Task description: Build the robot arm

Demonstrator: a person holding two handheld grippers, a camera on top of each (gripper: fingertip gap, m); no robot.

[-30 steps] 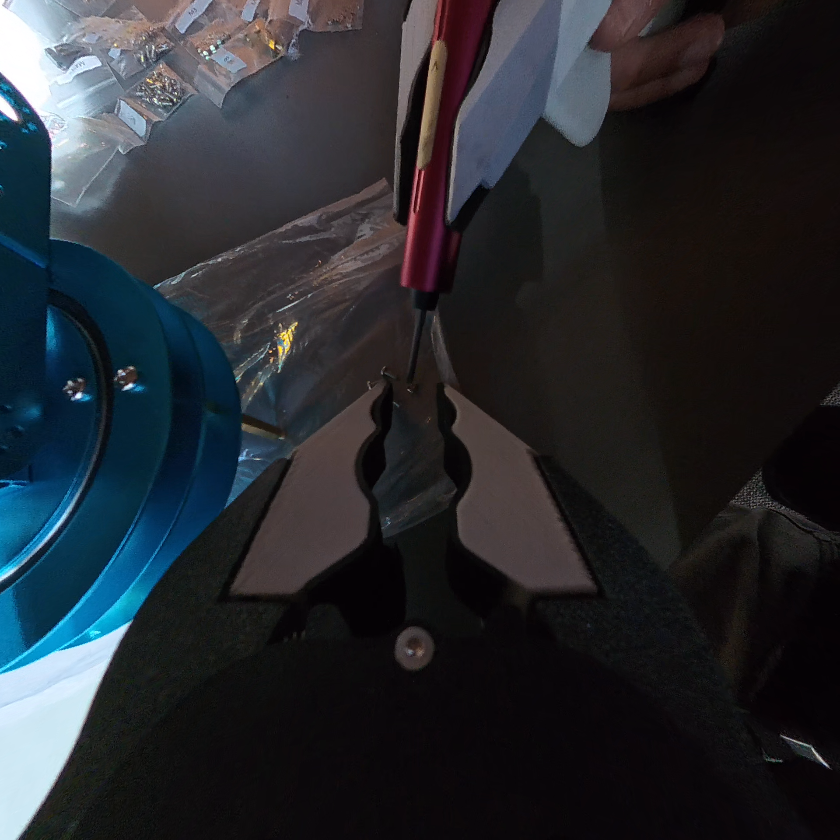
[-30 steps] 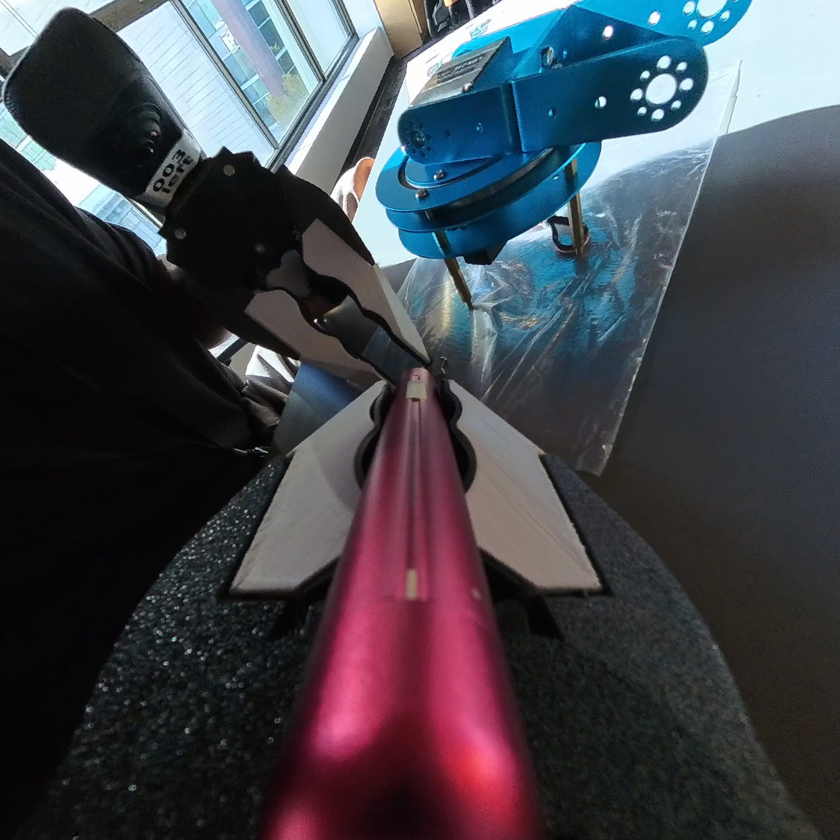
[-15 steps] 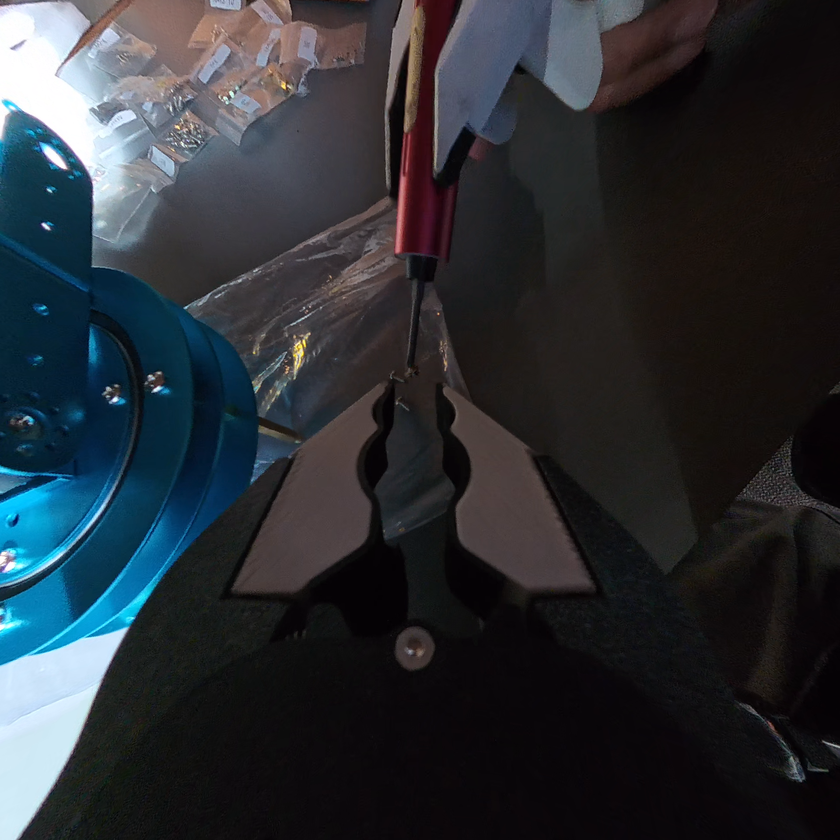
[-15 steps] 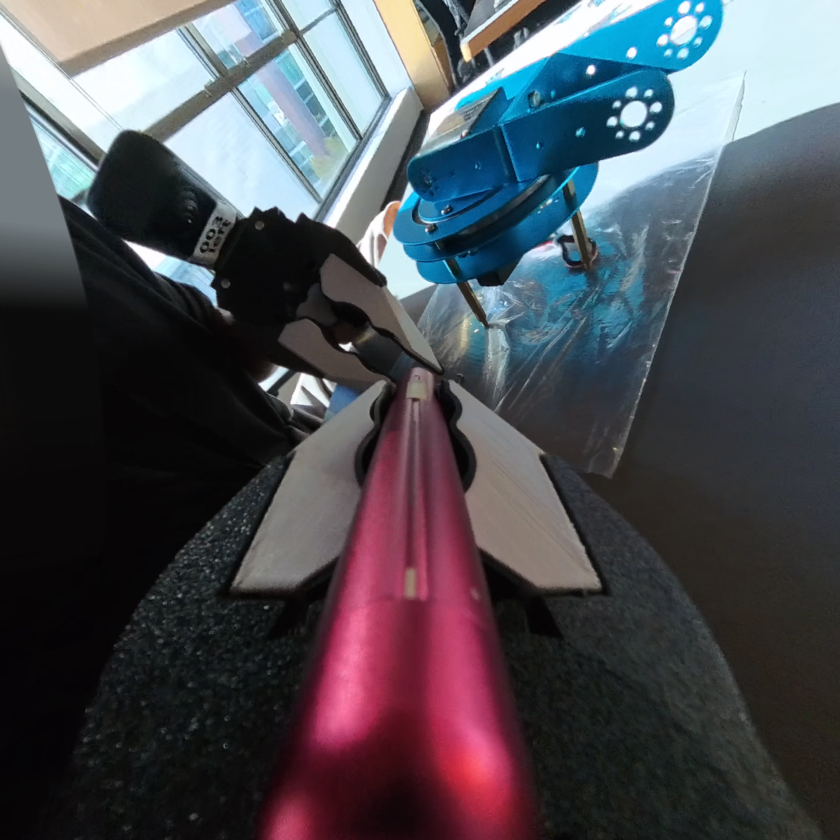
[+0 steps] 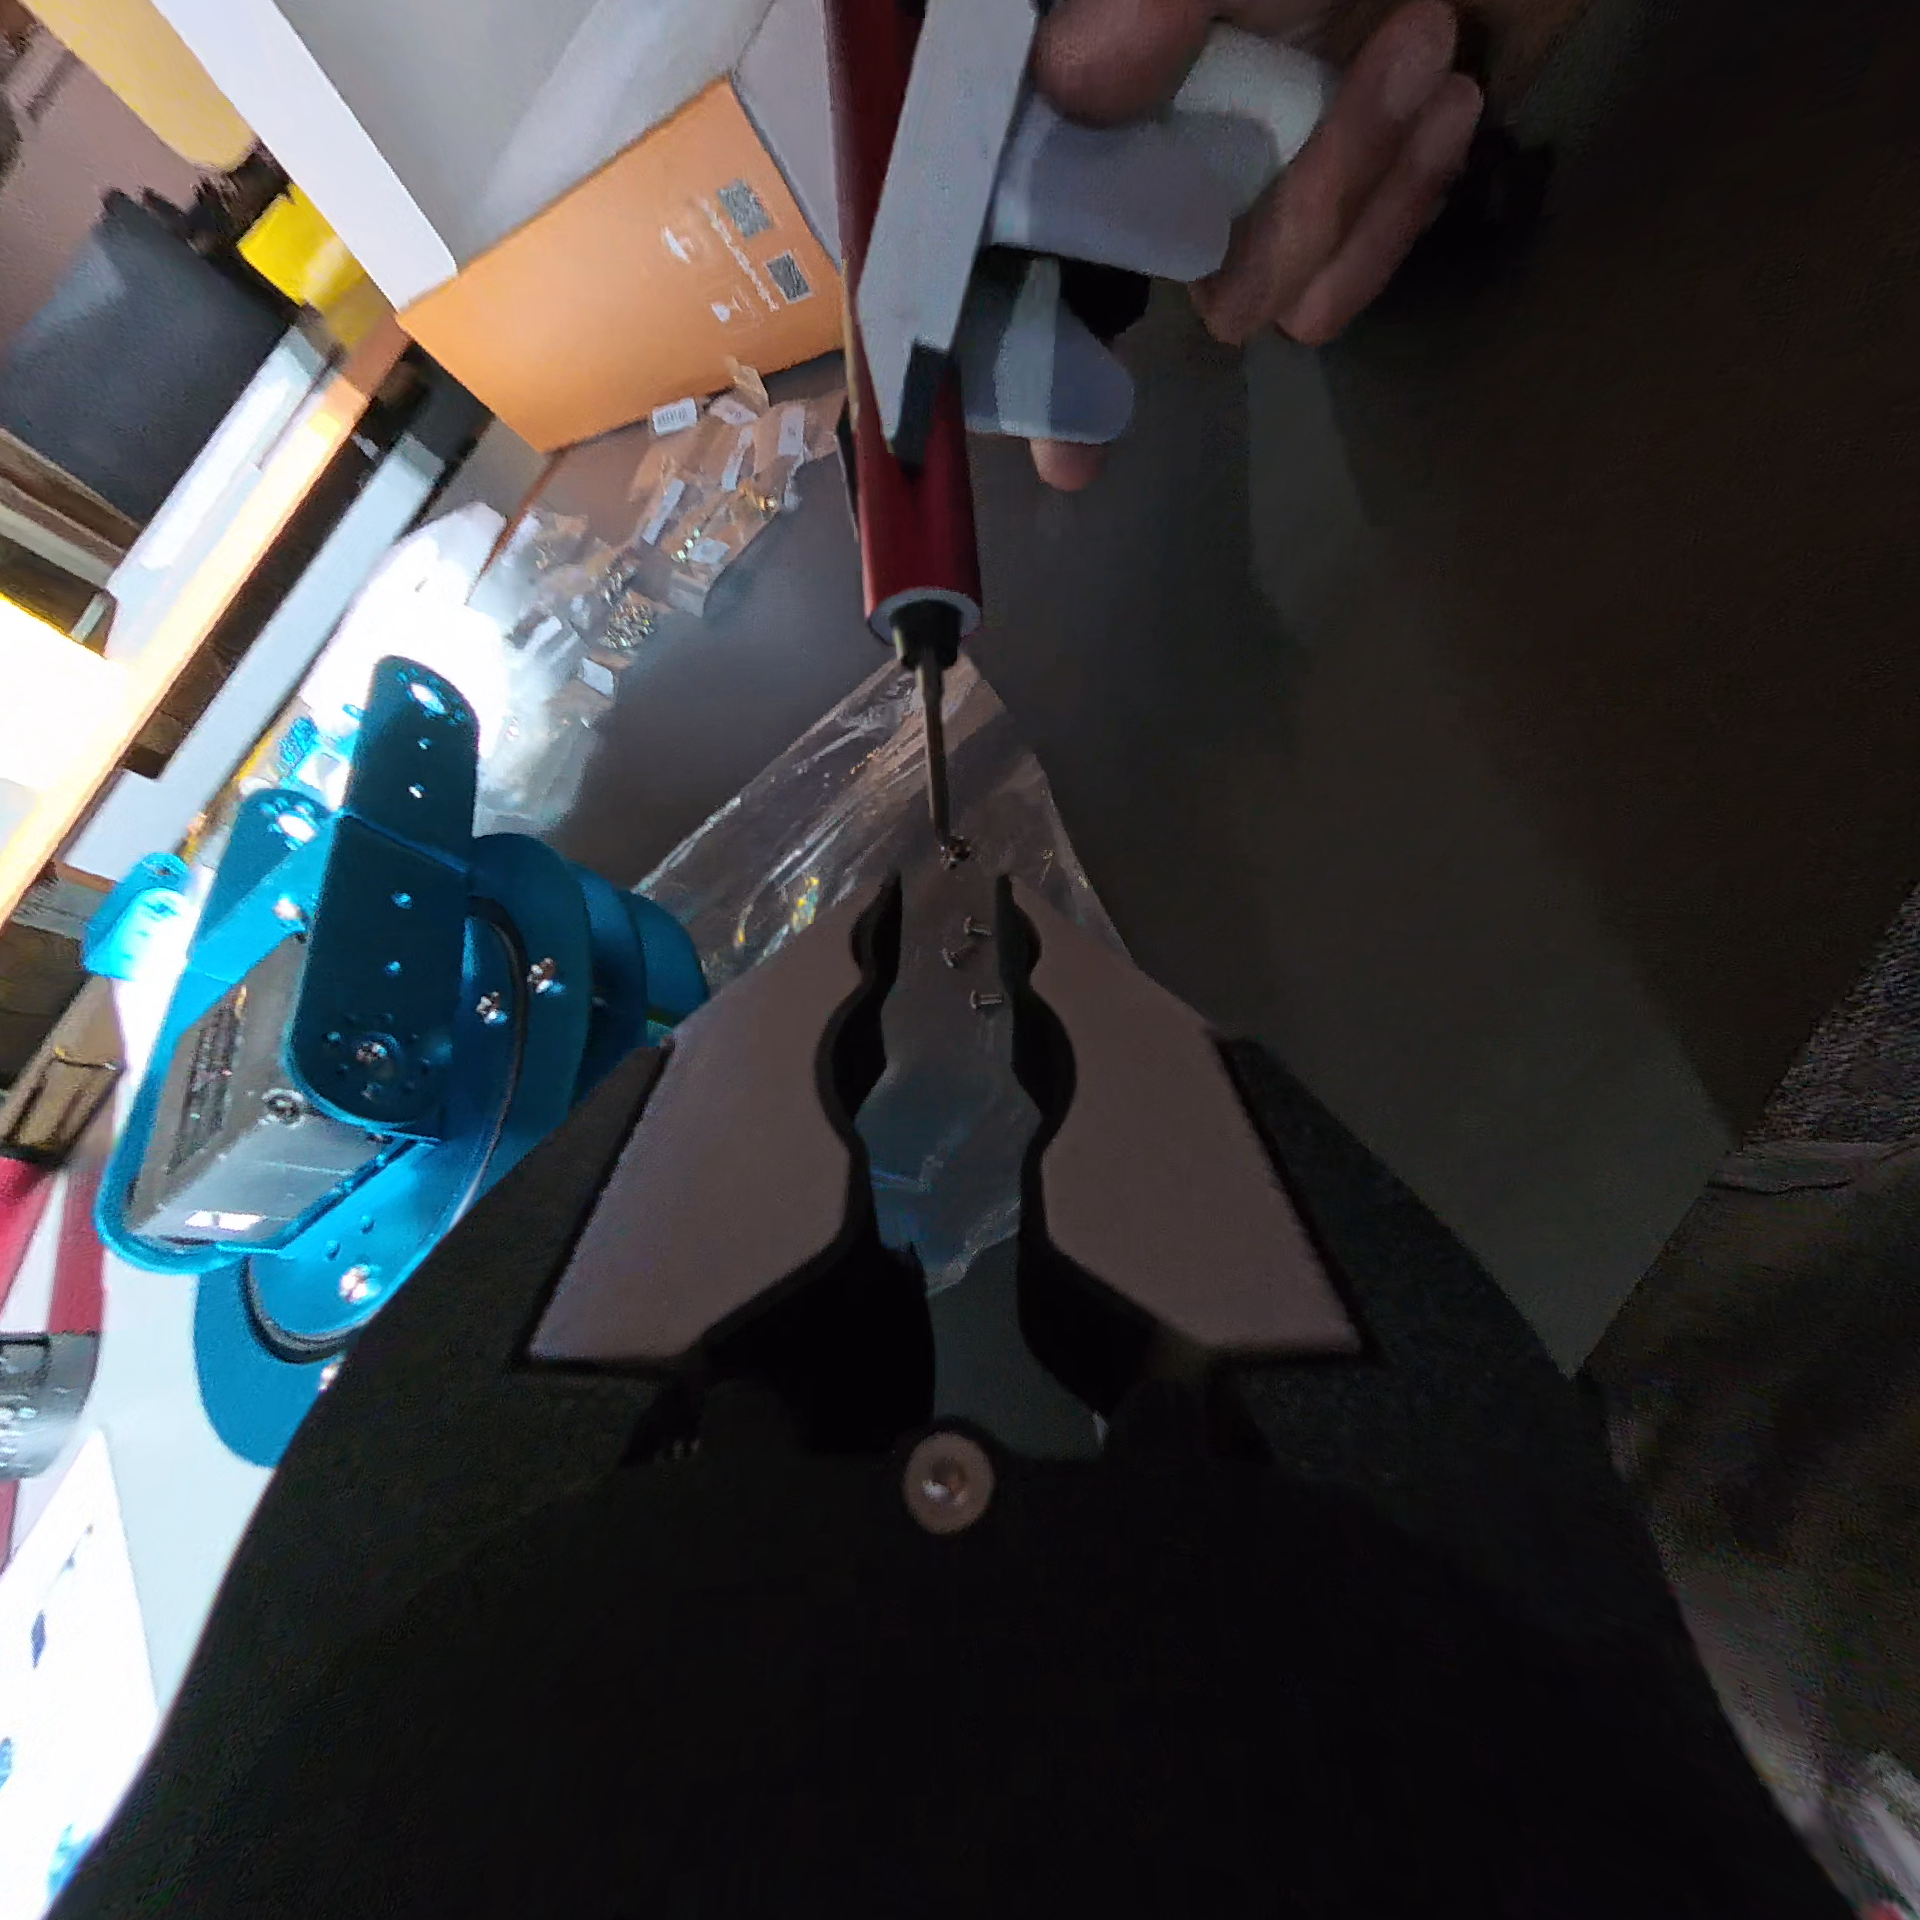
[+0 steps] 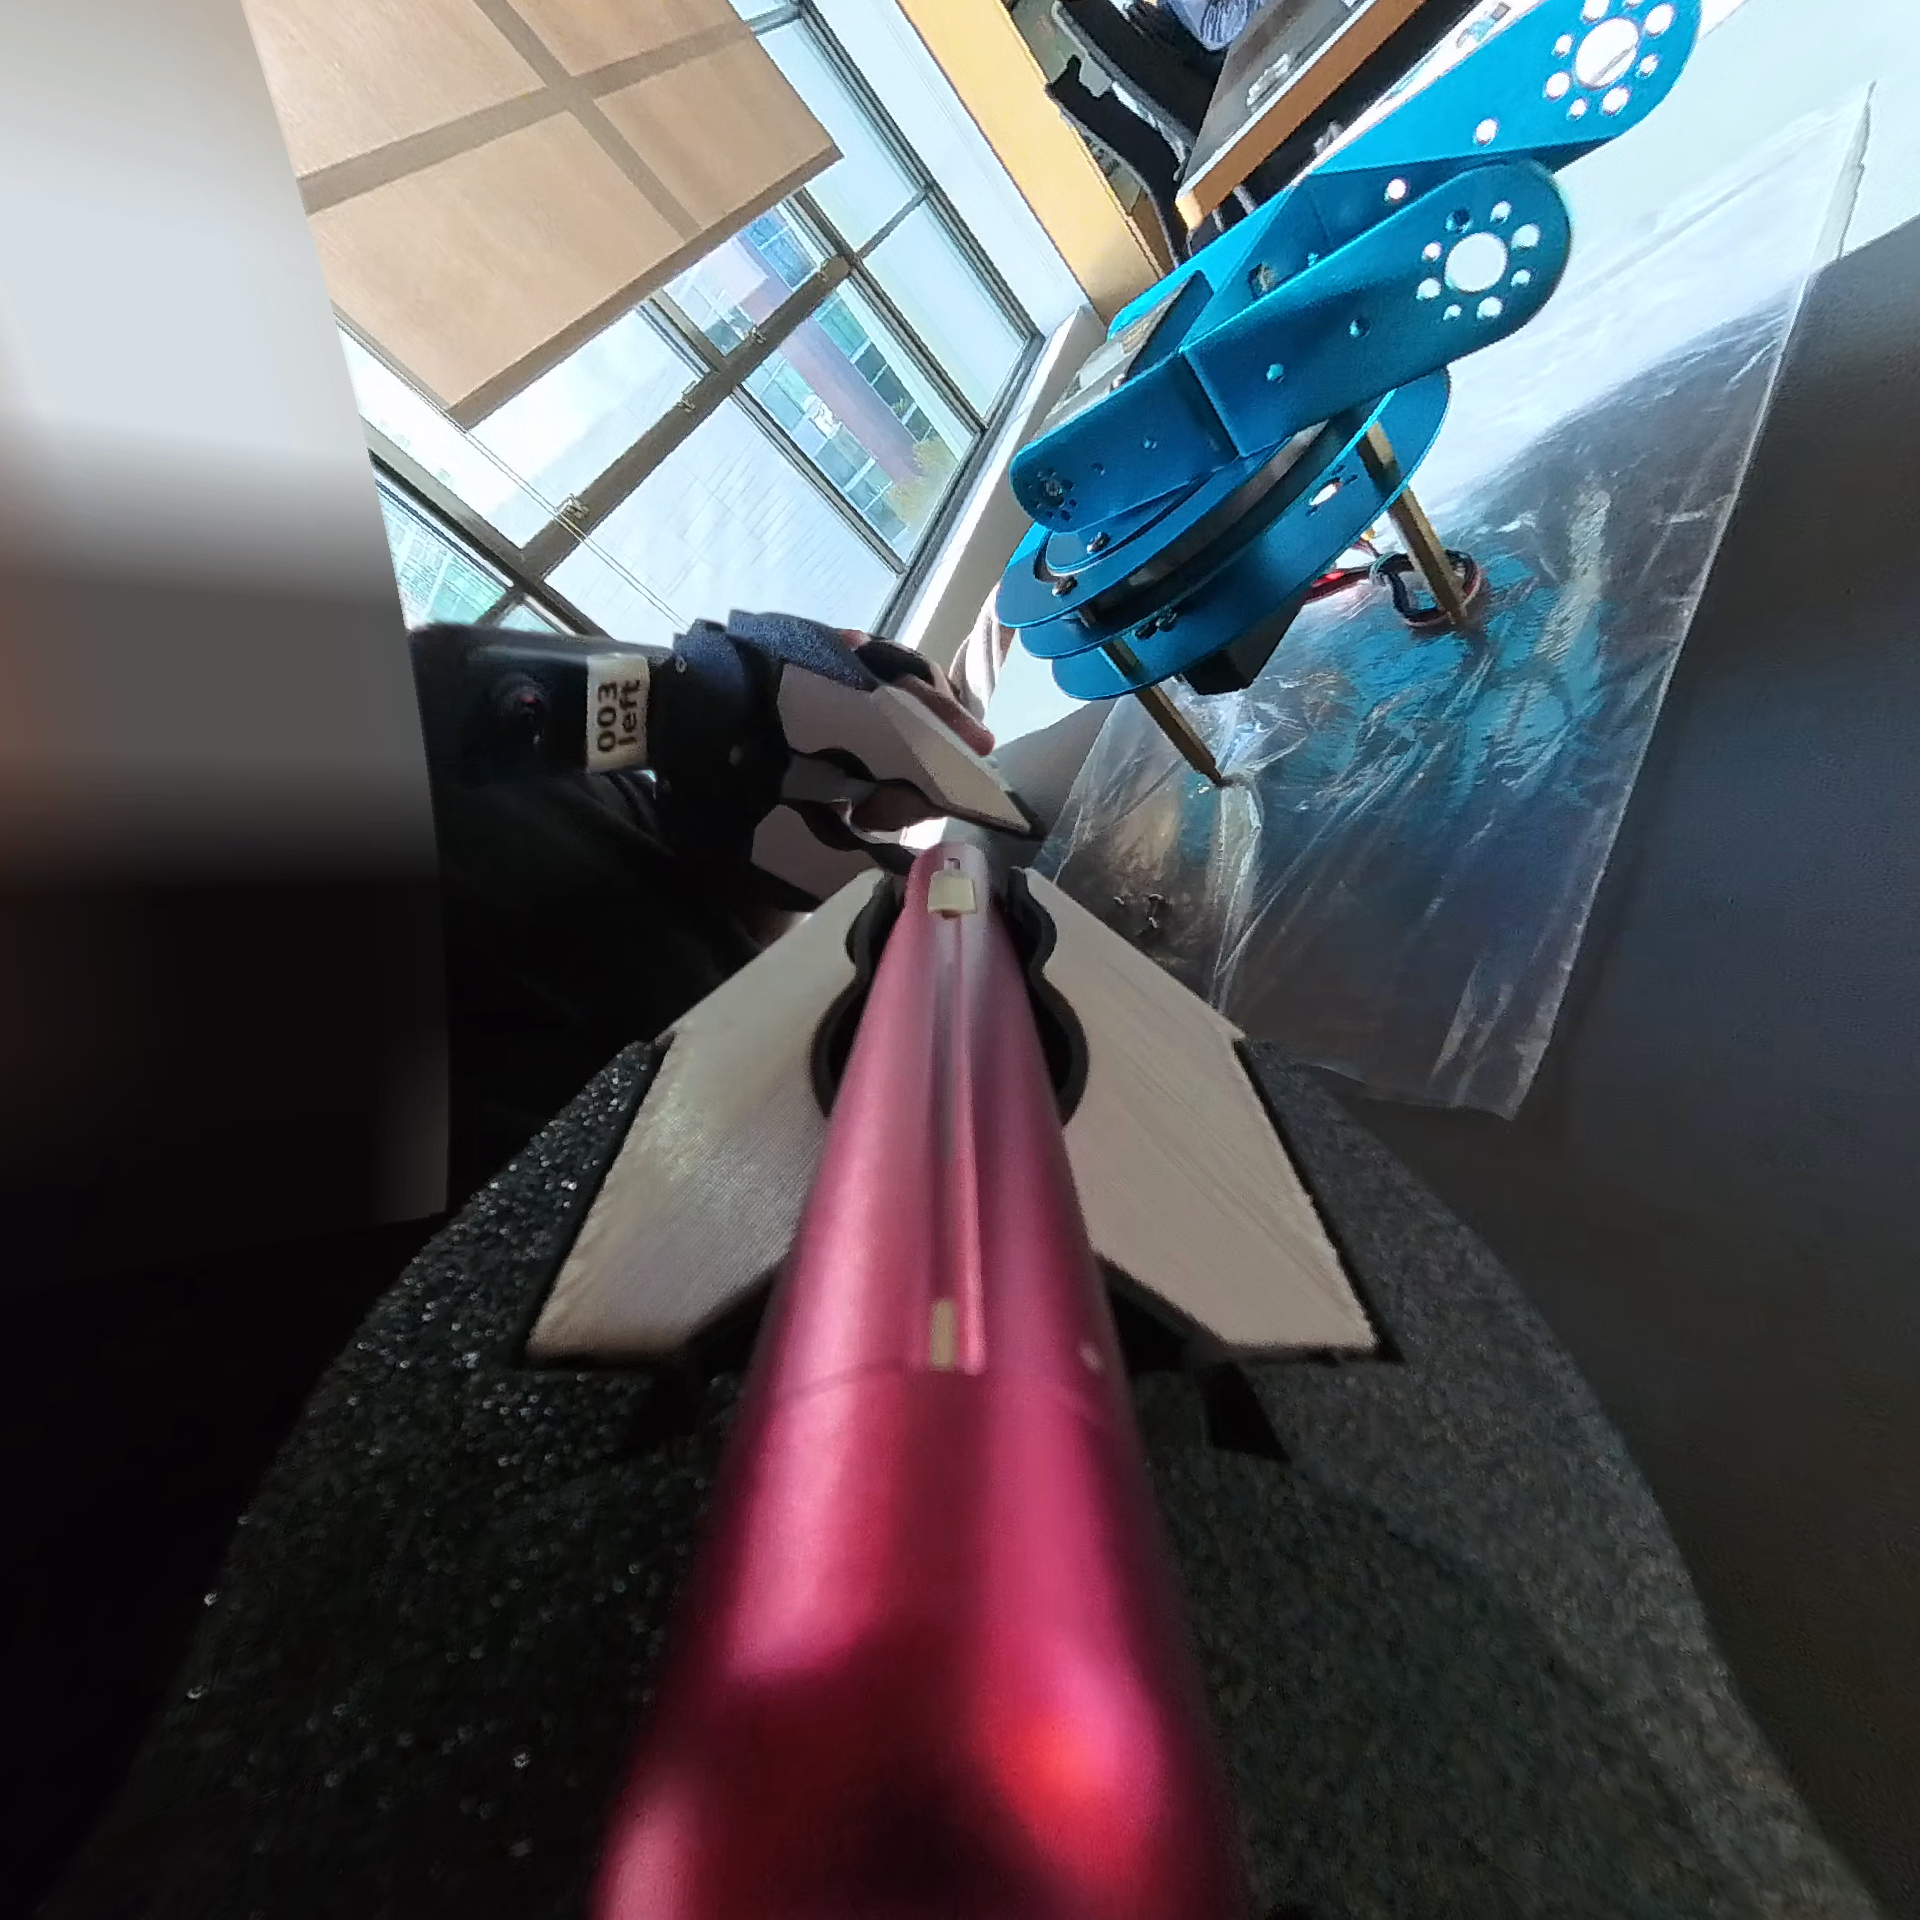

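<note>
My right gripper (image 6: pixel 951 883) is shut on a red screwdriver (image 6: pixel 935 1351), which runs forward between its fingers. In the left wrist view the screwdriver (image 5: pixel 914 499) comes down from above, and its thin bit touches a small screw (image 5: pixel 951 854) just past my left gripper (image 5: pixel 951 883). The left gripper is closed on the corner of a clear plastic bag (image 5: pixel 940 1143) that carries a few more loose screws (image 5: pixel 980 1000). The left gripper also shows in the right wrist view (image 6: pixel 914 769), at the bag's near corner.
A blue metal turntable assembly (image 6: pixel 1299 416) on brass legs stands on the plastic bag (image 6: pixel 1455 831); it lies left of my left gripper (image 5: pixel 364 1039). Small bags of hardware (image 5: pixel 665 540) and an orange box (image 5: pixel 623 281) lie beyond. The dark table (image 6: pixel 1766 727) ends near the grippers. Spacing between my two grippers at the tips: around 7 cm.
Both views have pulled back and tilted, so more of the room shows. The screwdriver has risen a little, and its bit stays at a screw by my left fingertips. Both grips are unchanged.
</note>
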